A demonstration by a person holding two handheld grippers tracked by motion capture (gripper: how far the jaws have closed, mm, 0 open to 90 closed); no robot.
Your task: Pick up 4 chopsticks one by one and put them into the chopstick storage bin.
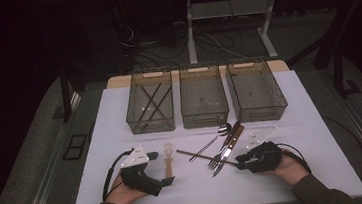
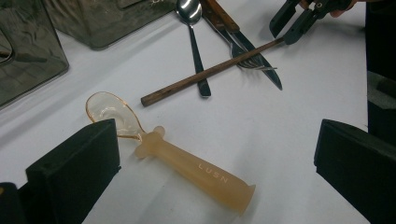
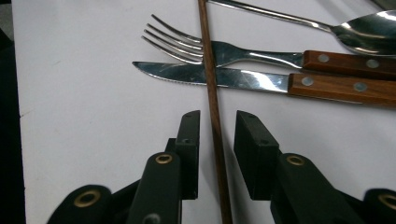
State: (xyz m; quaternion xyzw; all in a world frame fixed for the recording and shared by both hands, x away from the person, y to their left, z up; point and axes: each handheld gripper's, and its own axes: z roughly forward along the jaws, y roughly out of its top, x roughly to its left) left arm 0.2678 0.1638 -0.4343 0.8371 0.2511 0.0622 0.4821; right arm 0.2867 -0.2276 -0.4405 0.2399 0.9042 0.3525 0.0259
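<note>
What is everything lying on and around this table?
Bins: three, smoky clear, in a row at the far edge; the left one holds dark sticks.
Chopstick: one, brown, lying across the fork and knife, between the right gripper's jaws.
Fork: one, steel with wooden handle, centre.
Knife: one, same make, beside the fork.
Metal spoon: one, silver, centre.
Baby spoon: one, pale orange, near left gripper.
Table: one, white.
Left gripper: black, open.
Right gripper: black, open.
</note>
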